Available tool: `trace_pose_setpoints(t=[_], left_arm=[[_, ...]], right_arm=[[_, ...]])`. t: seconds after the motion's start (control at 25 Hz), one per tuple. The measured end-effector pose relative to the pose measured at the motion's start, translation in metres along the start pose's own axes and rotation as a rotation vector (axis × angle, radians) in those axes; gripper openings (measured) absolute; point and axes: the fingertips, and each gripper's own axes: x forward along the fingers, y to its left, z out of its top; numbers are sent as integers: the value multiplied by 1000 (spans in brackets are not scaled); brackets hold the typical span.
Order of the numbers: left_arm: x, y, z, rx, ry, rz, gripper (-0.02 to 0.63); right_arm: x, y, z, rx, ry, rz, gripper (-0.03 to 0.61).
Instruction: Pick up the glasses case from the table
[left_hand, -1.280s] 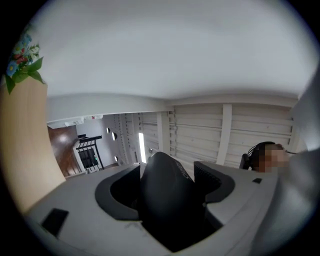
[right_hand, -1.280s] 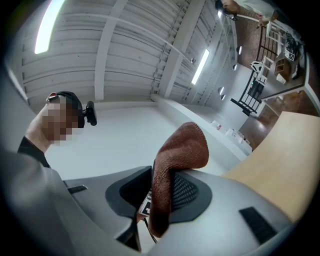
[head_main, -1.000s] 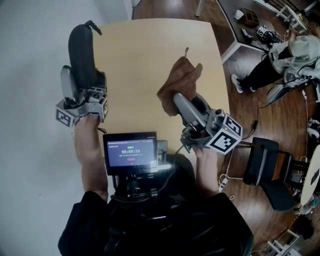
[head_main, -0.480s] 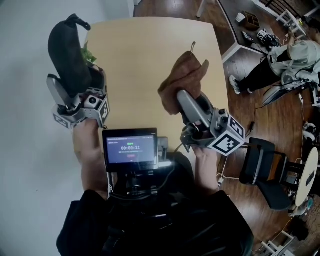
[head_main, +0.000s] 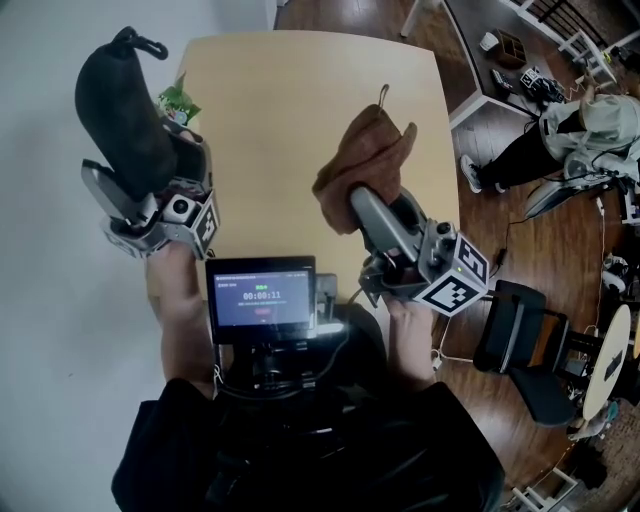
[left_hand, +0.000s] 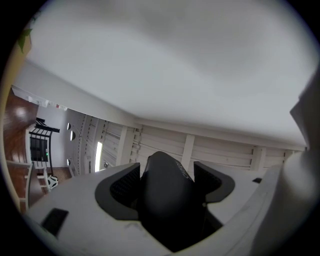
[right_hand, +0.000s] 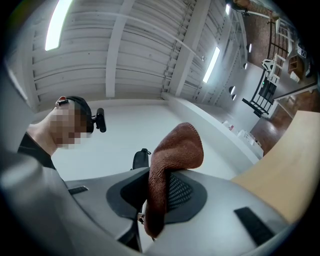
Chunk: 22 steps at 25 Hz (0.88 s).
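The black glasses case (head_main: 120, 110) is off the table, tilted up and to the left, with my left gripper (head_main: 150, 172) shut on its lower end. In the left gripper view the case (left_hand: 167, 200) fills the gap between both pads and points toward the ceiling. My right gripper (head_main: 378, 205) hangs over the table's right part, shut on a brown cloth (head_main: 365, 160) that droops from it. The right gripper view shows the cloth (right_hand: 172, 160) folded over one pad, and the case (right_hand: 141, 159) small in the distance.
The light wooden table (head_main: 290, 100) lies below both grippers, with a small green item (head_main: 178, 103) at its left edge by the case. A screen (head_main: 260, 298) sits at my chest. To the right are a black chair (head_main: 530, 340) and a seated person (head_main: 575, 120).
My left gripper has risen and swung left with the case, tipping it more upright and uncovering the green item. The right gripper with the cloth has barely moved.
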Motion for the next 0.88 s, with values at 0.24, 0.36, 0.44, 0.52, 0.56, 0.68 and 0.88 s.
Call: trace_pose_setpoints(t=[0.24,0.36,0.44,0.52,0.56,0.68,0.88], left_arm=[[7,3,1,-4,16,3,345],[8,2,-1,-8,22,-1,344],[9,2,-1,-8,25,-2,345],[9,3,-2,-10,27,-3,344],[9,3,-2,-12,27,-3,345],[3,7,0,-18,26,-5,345],[-7,17,9,-27,24,0,345]], right_arm=[[0,1,1,-1,4,-1,72],[0,2,1,-6,2,2,72],[-1,3,2,-9,1,3,72],[-1,3,2,-11,2,1,72],[-1,3,1,-12,2,0,72],[0,1,-4,-19,4,-3,72],[6,-5,-15,-27,6,-9,72]])
